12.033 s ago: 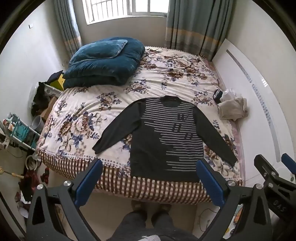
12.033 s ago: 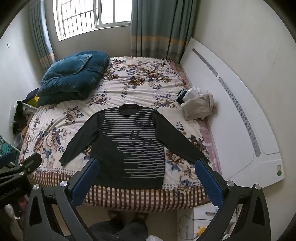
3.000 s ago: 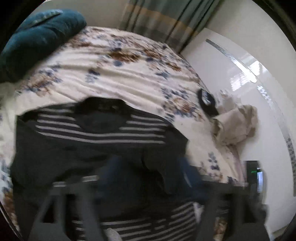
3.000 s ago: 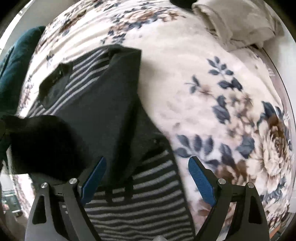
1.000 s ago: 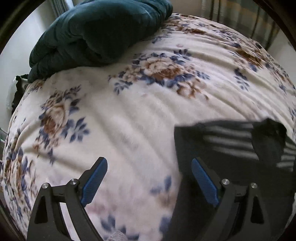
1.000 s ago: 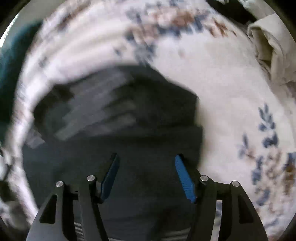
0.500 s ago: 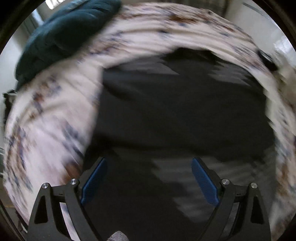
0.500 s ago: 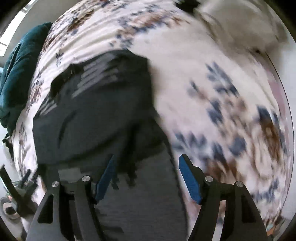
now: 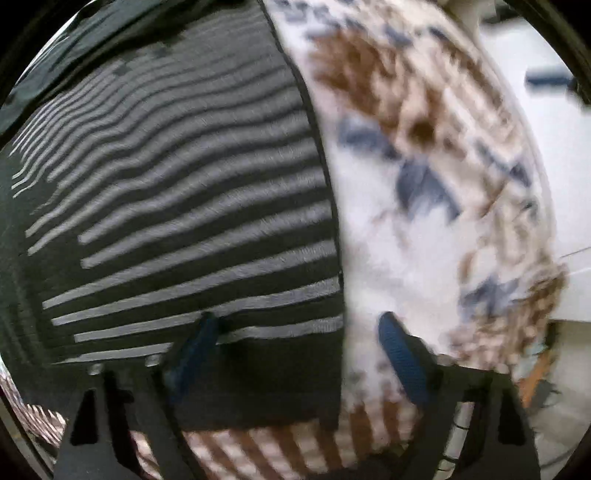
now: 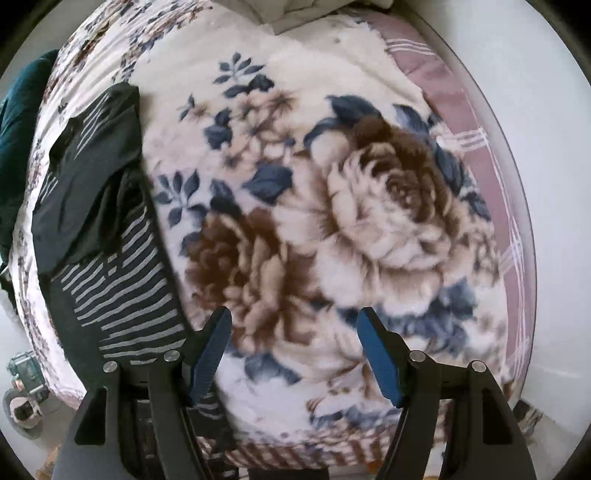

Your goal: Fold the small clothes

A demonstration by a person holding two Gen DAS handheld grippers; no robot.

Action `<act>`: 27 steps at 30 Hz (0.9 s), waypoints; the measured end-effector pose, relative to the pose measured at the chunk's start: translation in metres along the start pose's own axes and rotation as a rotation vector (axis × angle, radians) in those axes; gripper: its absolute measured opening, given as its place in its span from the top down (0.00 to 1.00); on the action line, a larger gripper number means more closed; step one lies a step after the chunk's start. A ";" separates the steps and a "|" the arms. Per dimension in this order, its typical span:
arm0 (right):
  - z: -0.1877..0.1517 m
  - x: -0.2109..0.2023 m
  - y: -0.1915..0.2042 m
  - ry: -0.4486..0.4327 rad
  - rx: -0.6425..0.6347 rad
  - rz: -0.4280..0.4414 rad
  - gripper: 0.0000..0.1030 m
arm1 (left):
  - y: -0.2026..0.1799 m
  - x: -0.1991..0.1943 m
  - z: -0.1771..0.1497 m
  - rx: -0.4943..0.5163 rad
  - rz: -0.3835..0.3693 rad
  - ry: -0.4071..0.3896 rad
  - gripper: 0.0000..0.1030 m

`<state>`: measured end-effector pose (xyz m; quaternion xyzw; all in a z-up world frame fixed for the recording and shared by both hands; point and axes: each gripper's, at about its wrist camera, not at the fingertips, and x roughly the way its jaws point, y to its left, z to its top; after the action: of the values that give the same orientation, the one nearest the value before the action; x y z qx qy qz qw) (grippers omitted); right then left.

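Observation:
A dark sweater with grey stripes [image 9: 177, 192] lies on the floral blanket [image 9: 424, 229], its sleeves folded in over the body. In the left wrist view my left gripper [image 9: 295, 328] is open and empty, low over the sweater's bottom right corner, with the side seam running between its fingers. In the right wrist view the sweater [image 10: 110, 236] lies at the left with a dark sleeve folded across it. My right gripper [image 10: 293, 325] is open and empty over the bare blanket [image 10: 369, 206] to the right of the sweater.
The checked bed skirt [image 9: 280, 446] marks the bed's front edge below the hem. A teal duvet [image 10: 14, 122] lies at the far left. A beige garment [image 10: 303, 14] lies at the bed's far edge. The white headboard [image 9: 554, 166] stands to the right.
My left gripper has swung down from over the folded upper body to the sweater's bottom right corner. My right gripper has moved right, off the sweater and over the bare blanket.

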<state>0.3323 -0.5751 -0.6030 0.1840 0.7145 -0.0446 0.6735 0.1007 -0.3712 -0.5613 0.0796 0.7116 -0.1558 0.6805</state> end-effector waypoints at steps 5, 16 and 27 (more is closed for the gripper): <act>0.045 0.019 0.023 0.017 -0.065 0.095 0.30 | 0.026 -0.009 0.000 -0.055 -0.028 -0.074 0.96; 0.236 0.087 0.143 0.006 -0.119 0.478 0.30 | 0.092 -0.088 -0.017 -0.207 -0.146 -0.191 0.96; 0.260 0.102 0.216 0.069 -0.251 0.402 0.92 | 0.148 -0.129 -0.027 -0.332 -0.213 -0.281 0.96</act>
<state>0.6453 -0.4346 -0.6859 0.2388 0.6861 0.1862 0.6615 0.1317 -0.2110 -0.4490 -0.1314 0.6301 -0.1172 0.7563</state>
